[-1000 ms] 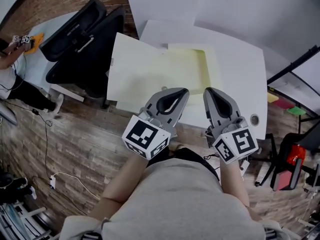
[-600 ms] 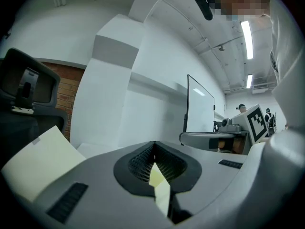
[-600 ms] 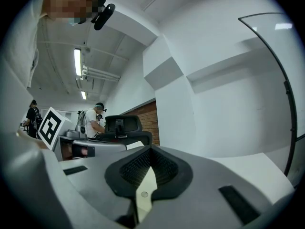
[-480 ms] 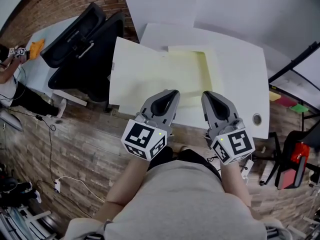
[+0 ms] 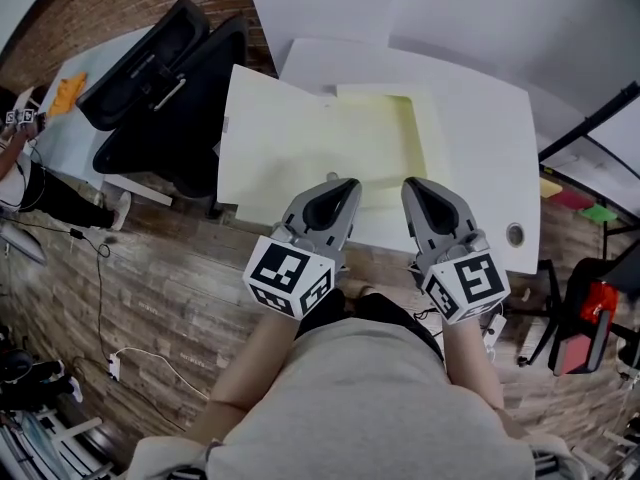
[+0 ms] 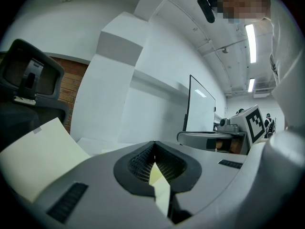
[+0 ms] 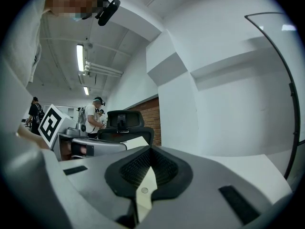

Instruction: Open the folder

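Folder (image 5: 290,148) first: it lies spread open and flat on the white table (image 5: 485,138), pale yellow, with its left cover reaching past the table's left edge toward the black chair (image 5: 160,78). Its right half shows a deeper yellow panel. From your head view, both tongs sit side by side at the near edge of the table, well in front of your body, pointing away from you across the folder. Your left tongs (image 5: 340,185) has its tip over the near part of the folder, and its jaws are pressed together. In the left gripper view (image 6: 153,149) the dark pads meet along one line, and only a thin pale yellow sliver shows in the slot below them. You cannot tell from that whether a sheet is pinched there or the folder is simply seen through the slot. The open left cover shows at that view's lower left. Your right tongs (image 5: 412,185) sits just beside the left one, with its tip close to the folder's near right corner. Its jaws are closed too. In the right gripper view (image 7: 151,152) the pads meet at the tip with nothing you could name between them, only a narrow white strip in the slot.
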Motion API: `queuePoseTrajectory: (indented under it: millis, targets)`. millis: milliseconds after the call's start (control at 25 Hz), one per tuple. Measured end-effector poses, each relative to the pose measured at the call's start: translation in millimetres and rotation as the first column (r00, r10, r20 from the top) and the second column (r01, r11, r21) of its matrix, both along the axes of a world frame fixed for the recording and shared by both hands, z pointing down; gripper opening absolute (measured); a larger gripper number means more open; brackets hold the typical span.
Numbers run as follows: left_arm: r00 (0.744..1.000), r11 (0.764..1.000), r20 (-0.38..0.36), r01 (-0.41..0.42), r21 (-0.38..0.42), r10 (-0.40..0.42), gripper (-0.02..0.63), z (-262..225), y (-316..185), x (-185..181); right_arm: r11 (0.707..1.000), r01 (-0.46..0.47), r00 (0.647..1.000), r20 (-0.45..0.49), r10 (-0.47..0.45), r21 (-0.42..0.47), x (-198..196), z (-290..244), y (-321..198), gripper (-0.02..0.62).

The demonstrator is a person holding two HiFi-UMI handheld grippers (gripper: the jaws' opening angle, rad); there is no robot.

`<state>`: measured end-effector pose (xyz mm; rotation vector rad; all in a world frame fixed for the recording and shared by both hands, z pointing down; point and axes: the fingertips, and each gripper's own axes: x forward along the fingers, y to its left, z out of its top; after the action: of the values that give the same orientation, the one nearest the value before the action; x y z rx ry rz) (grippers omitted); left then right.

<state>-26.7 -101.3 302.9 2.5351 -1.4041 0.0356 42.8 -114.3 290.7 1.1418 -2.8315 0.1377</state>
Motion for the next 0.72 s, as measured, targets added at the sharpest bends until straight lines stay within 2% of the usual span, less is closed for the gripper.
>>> queuePoseTrajectory:
  millis: [720]
  targets:
    - [0.999,0.999,-0.019,-0.029,-0.038,0.028,0.018,14.3,5.9,1.7,1.000,-0.011,0.999,-0.040,0.011,-0.006,-0.7,8.2,-0.3,0.021]
